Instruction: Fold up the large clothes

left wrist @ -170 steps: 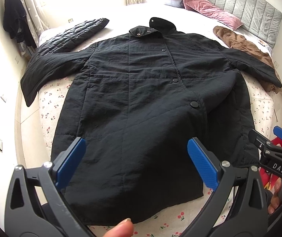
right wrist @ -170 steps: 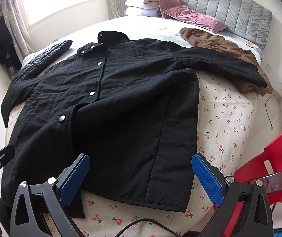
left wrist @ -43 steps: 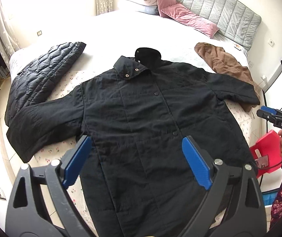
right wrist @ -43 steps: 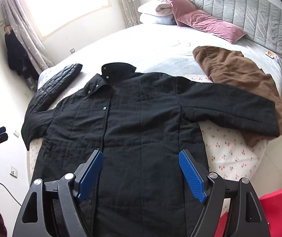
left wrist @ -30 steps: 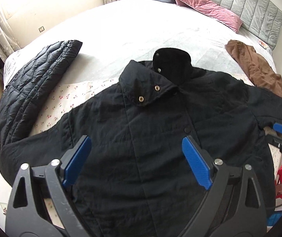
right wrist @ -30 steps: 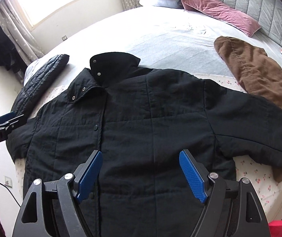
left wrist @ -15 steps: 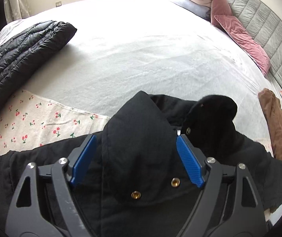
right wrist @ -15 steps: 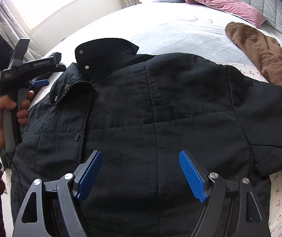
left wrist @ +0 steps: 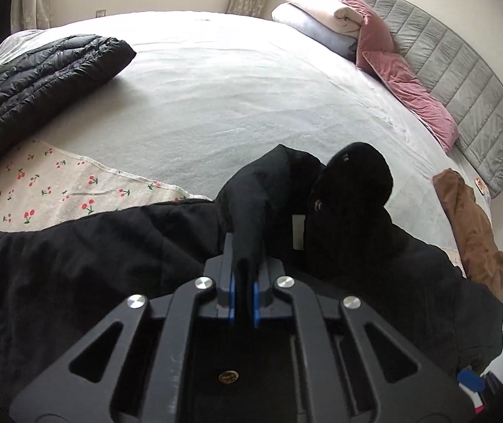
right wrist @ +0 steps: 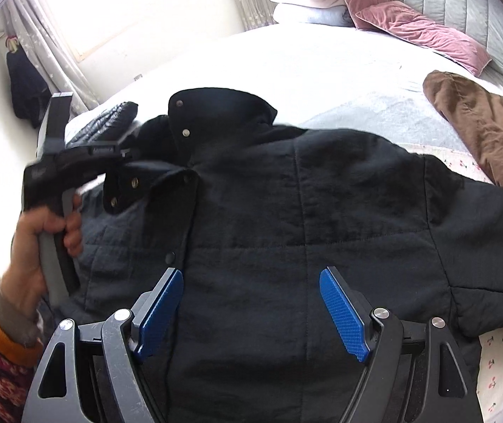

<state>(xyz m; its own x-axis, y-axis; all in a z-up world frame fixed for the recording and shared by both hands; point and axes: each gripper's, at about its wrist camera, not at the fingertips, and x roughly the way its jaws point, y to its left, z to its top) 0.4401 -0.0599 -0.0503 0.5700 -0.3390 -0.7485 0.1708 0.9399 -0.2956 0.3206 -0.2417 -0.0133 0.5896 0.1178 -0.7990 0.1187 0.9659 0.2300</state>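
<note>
A large black quilted coat [right wrist: 286, 218] lies front up on the bed, its snap-button collar [right wrist: 216, 112] at the far end. In the left wrist view my left gripper [left wrist: 242, 282] is shut on the coat's left collar flap [left wrist: 255, 190], which stands up pinched between the blue pads. The same gripper shows in the right wrist view [right wrist: 117, 157], held by a hand at the collar's left side. My right gripper [right wrist: 251, 313] is open with wide jaws and hovers over the coat's chest, holding nothing.
A black puffer jacket [left wrist: 29, 84] lies at the bed's left edge. A brown garment [right wrist: 480, 130] lies at the right. Pink and white pillows [left wrist: 385, 53] rest against the grey headboard [left wrist: 470, 81]. A cherry-print sheet [left wrist: 50, 190] lies under the coat.
My left gripper has closed on the left collar flap and lifted it. My right gripper has stayed open over the chest, moved slightly closer to the collar.
</note>
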